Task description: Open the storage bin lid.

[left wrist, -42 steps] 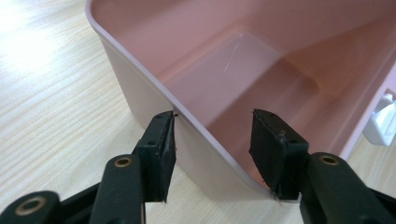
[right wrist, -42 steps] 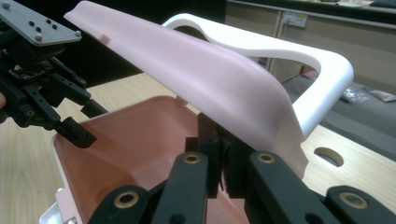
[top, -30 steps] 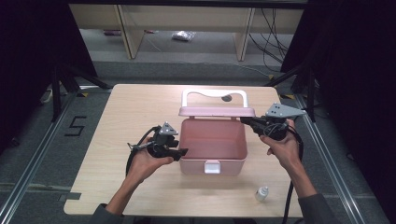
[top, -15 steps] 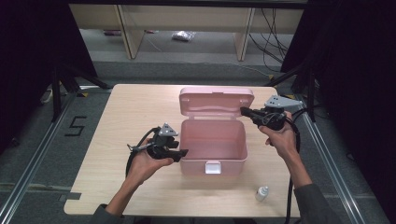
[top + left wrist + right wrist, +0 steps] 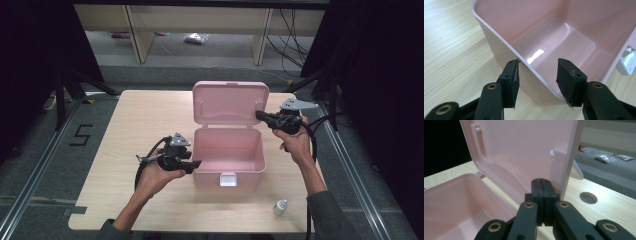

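A pink plastic box (image 5: 227,150) stands open in the middle of the table, its lid (image 5: 230,102) upright behind it. My left gripper (image 5: 194,164) clamps the box's front left corner: one pad lies on the outside of the wall (image 5: 499,50), the other on the inside. The box (image 5: 554,40) has nothing in it. My right gripper (image 5: 259,115) is shut with nothing between its jaws, and its tip rests against the inner face of the lid (image 5: 524,152) near the lid's right edge. In the right gripper view the gripper (image 5: 541,182) sits just inside that edge.
A small white bottle (image 5: 280,207) stands near the table's front right edge. A white latch (image 5: 228,179) hangs on the box's front wall. Behind the lid, the wooden table (image 5: 145,125) has a round hole (image 5: 588,197). Dark floor and shelving lie beyond.
The lid has swung up from low over the box to upright. My right gripper moved back with it along its right edge. The left gripper has stayed on the corner.
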Motion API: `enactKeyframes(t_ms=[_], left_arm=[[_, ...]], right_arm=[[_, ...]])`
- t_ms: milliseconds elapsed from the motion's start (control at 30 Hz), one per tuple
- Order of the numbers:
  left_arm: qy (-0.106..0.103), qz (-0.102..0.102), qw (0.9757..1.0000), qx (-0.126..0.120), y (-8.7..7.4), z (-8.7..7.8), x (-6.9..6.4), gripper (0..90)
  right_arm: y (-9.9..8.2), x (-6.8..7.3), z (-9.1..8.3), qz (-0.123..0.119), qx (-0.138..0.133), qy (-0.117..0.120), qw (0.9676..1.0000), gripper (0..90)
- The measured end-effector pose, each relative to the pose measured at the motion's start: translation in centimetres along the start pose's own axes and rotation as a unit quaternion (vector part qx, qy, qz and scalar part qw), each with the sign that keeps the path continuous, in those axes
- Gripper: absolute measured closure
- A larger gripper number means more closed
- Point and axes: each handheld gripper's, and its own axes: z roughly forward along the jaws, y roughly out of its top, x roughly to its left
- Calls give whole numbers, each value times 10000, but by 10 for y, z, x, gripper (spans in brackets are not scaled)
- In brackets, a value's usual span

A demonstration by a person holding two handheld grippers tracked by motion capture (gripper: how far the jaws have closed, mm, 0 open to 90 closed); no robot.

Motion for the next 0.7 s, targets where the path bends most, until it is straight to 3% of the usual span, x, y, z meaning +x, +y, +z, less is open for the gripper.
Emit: enactKeyframes(t_ms=[67,100,133,200,233,300,400,500,700], left_arm=[[38,23,10000,-4,0,0,0,523],[36,15,10000,-4,0,0,-1,523],[7,0,10000,-12,0,0,0,523],[63,-30,10000,-10,0,0,0,521],[65,-18,10000,-11,-1,0,0,521],[72,-32,10000,-20,-1,0,0,522],[59,-36,10000,-24,-1,0,0,521],[88,-54,9999,-35,-1,0,0,521],[87,-57,9999,-64,-1,0,0,518]], right_arm=[[-1,-1,4,45,12,-37,10000,900],[0,-4,5,-93,-7,-84,9999,900],[-1,-3,7,45,-10,-139,9999,900],[-2,-5,8,74,101,-178,9998,900],[-3,-9,9,-22,58,-202,9998,900],[-4,-9,10,144,114,-188,9997,900],[-5,-9,15,-12,153,-283,9995,900],[-7,-9,19,107,171,-300,9993,900],[-7,-6,20,121,295,-375,9988,900]])
